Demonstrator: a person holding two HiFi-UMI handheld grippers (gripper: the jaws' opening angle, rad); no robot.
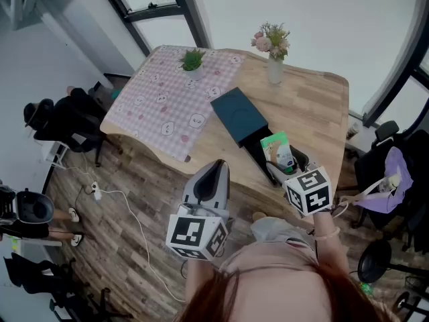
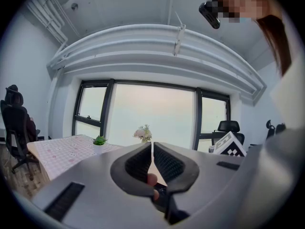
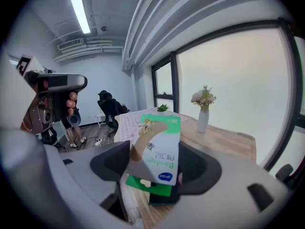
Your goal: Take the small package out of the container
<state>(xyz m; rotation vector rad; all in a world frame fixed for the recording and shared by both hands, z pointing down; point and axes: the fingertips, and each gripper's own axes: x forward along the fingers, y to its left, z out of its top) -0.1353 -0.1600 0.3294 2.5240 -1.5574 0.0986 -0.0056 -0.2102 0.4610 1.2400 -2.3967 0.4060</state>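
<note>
My right gripper (image 1: 285, 163) is shut on the small package (image 1: 278, 147), a green and white bandage box. It holds the box upright just above the open black container (image 1: 257, 154) near the table's front edge. In the right gripper view the package (image 3: 155, 147) fills the gap between the two dark pads (image 3: 112, 163), with the container (image 3: 164, 195) right below it. The dark blue lid (image 1: 238, 116) lies beside the container. My left gripper (image 1: 213, 172) is off the table, to the left of the container, shut with nothing held; its jaws (image 2: 152, 149) meet at the tip.
A pink checked cloth (image 1: 171, 102) covers the wooden table's (image 1: 315, 109) left half, with a small potted plant (image 1: 193, 60) on it. A vase of flowers (image 1: 275, 66) stands at the back. Office chairs (image 1: 392, 180) stand to the right and left. A white cable (image 1: 131, 203) lies on the floor.
</note>
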